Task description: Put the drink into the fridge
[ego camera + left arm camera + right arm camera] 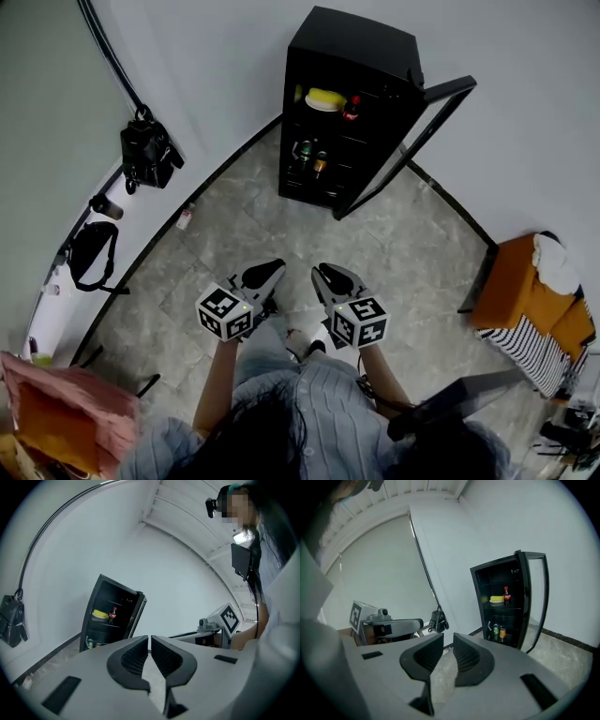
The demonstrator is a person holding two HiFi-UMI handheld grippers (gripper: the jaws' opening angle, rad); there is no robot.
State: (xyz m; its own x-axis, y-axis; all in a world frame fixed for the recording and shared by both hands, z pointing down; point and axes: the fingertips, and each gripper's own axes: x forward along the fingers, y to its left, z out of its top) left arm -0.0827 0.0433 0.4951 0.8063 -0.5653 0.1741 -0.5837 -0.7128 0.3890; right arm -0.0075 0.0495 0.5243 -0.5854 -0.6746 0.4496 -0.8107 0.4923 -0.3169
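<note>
A grey stone floor (234,239) and white walls are seen, with a black fridge (349,56) in the corner and its door (448,86) wide open. A cola bottle (352,107) is already stood on the upper shelf. The left tongs (149,639) and right tongs (448,639) are closed together with nothing held, well apart from the fridge. The job looks nearly done; maybe only the door is left to be shut.

Bare floor (244,246) lies open from the person (309,412) to the fridge (352,56) at twelve o'clock. Its door (410,145) stands out toward one o'clock (narrowing that side). Inside, a yellow bowl (324,99) and bottle (352,107) occupy the upper shelf; cans (320,165) stand lower.
</note>
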